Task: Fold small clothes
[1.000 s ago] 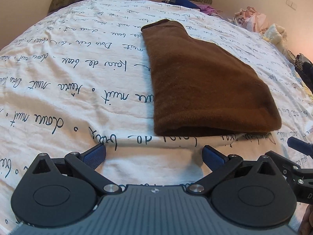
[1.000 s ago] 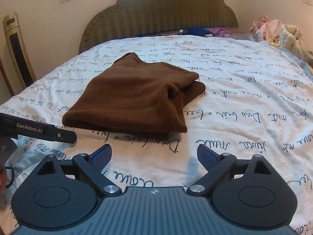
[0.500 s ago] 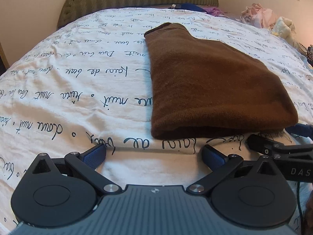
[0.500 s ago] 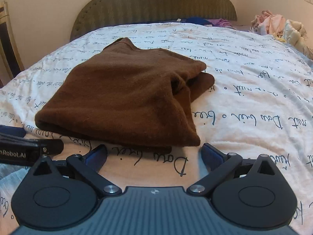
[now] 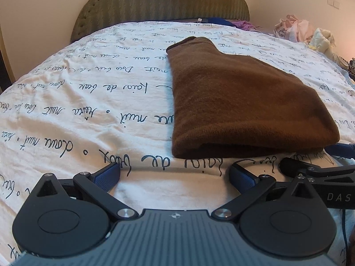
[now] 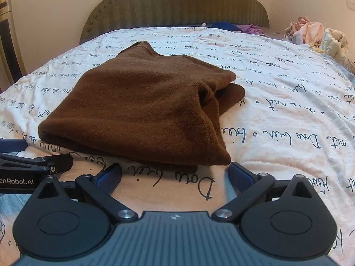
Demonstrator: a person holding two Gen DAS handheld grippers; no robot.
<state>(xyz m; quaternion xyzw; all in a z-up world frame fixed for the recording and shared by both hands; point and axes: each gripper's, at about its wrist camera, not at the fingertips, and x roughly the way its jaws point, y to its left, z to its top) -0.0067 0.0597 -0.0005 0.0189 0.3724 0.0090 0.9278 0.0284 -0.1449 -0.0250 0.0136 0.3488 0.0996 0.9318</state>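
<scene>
The brown sweater (image 5: 239, 102) lies folded on the bed (image 5: 88, 115), close to the near edge and about halfway along it. It is soft and fuzzy. The fold makes a thick round edge that faces the tongs. In the right wrist view the brown sweater (image 6: 142, 110) has a loose flap tucked in on its right side, and a narrow part sticks out toward the headboard (image 6: 175, 6).

The bed has a white cover with dark curly writing all over it.

The left tongs (image 5: 175, 175) are open wide. Their blue fingertips (image 5: 106, 177) rest low over the cover, just in front of the sweater's near edge, and hold nothing. The right tongs (image 6: 175, 173) are open wide too. One blue tip sits right beside the sweater's near right corner, but I cannot tell if it touches. They hold nothing.

The two tongs are side by side at the near edge of the bed.

A pile of clothes (image 6: 310, 31) in pale colors sits at the far right corner of the bed. Some blue and purple clothes (image 6: 233, 26) lie by the headboard.
</scene>
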